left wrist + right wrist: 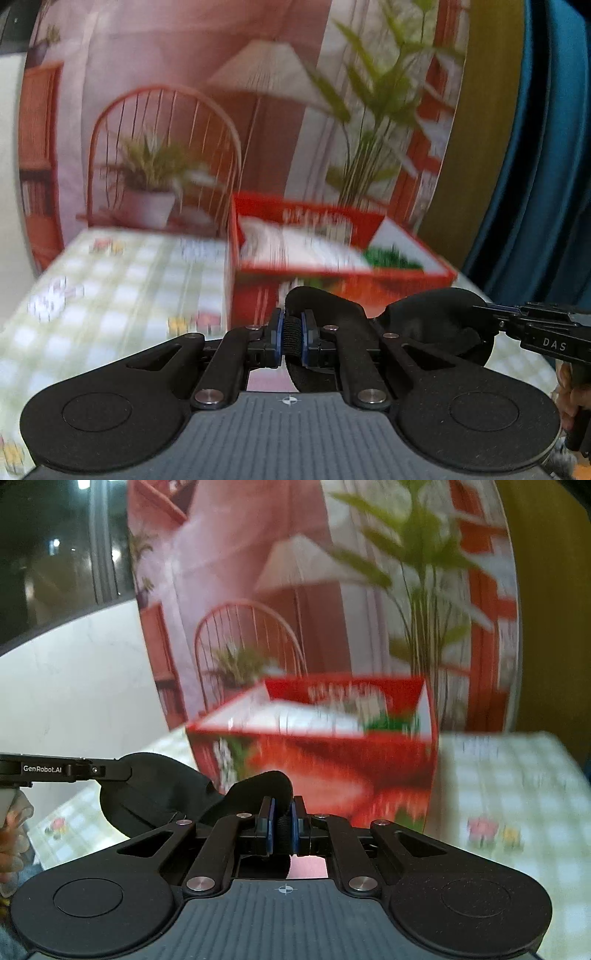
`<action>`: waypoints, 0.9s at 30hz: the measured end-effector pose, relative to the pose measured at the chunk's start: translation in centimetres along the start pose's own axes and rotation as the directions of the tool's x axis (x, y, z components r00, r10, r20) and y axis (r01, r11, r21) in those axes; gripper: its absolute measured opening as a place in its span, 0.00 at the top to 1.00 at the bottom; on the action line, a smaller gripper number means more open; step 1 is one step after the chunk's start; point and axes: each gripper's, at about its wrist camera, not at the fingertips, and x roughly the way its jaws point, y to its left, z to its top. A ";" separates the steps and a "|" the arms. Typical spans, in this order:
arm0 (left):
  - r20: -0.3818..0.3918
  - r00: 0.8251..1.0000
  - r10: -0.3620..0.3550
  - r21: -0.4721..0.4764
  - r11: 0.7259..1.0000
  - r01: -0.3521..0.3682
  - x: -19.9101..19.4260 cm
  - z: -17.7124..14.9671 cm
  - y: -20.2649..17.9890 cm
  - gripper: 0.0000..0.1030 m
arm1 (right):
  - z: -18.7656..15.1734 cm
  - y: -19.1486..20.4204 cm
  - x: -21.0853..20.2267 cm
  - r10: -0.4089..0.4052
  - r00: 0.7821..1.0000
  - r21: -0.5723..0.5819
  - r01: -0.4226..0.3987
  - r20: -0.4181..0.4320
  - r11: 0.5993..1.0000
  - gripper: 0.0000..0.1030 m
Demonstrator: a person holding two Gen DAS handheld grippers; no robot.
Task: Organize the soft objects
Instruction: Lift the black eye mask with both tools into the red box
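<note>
A black soft eye mask [436, 325] hangs stretched between my two grippers above the checked tablecloth [110, 295]. My left gripper [293, 336] is shut on one end of it, with black fabric pinched between the blue pads. From the right edge of the left wrist view, my right gripper [484, 310] reaches in to the mask's other lobe. In the right wrist view the right gripper [282, 827] is likewise shut on the mask [155, 790], and the left gripper [122, 770] comes in from the left.
A red open box [255, 269] [314, 764] stands just beyond the mask, with white cloth and something green inside. Behind it hangs a printed backdrop [184, 92] of a chair, a lamp and plants. A blue curtain [546, 147] is at the right.
</note>
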 end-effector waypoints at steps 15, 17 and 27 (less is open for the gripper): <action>0.160 0.985 0.064 0.052 0.996 -0.074 8.9 11.1 -1.9 0.90 | 10.5 -2.4 7.6 -0.107 0.984 -0.128 0.125 0.145 0.984 0.92; 0.159 0.984 0.081 0.052 0.995 -0.090 10.6 12.1 -1.5 0.90 | 11.5 -2.8 9.2 -0.128 0.980 -0.135 0.149 0.152 0.980 0.92; 0.037 0.996 0.087 0.055 0.995 -0.089 19.1 12.5 0.1 0.90 | 13.0 -5.0 17.7 -0.220 0.974 -0.165 0.227 0.062 0.960 0.92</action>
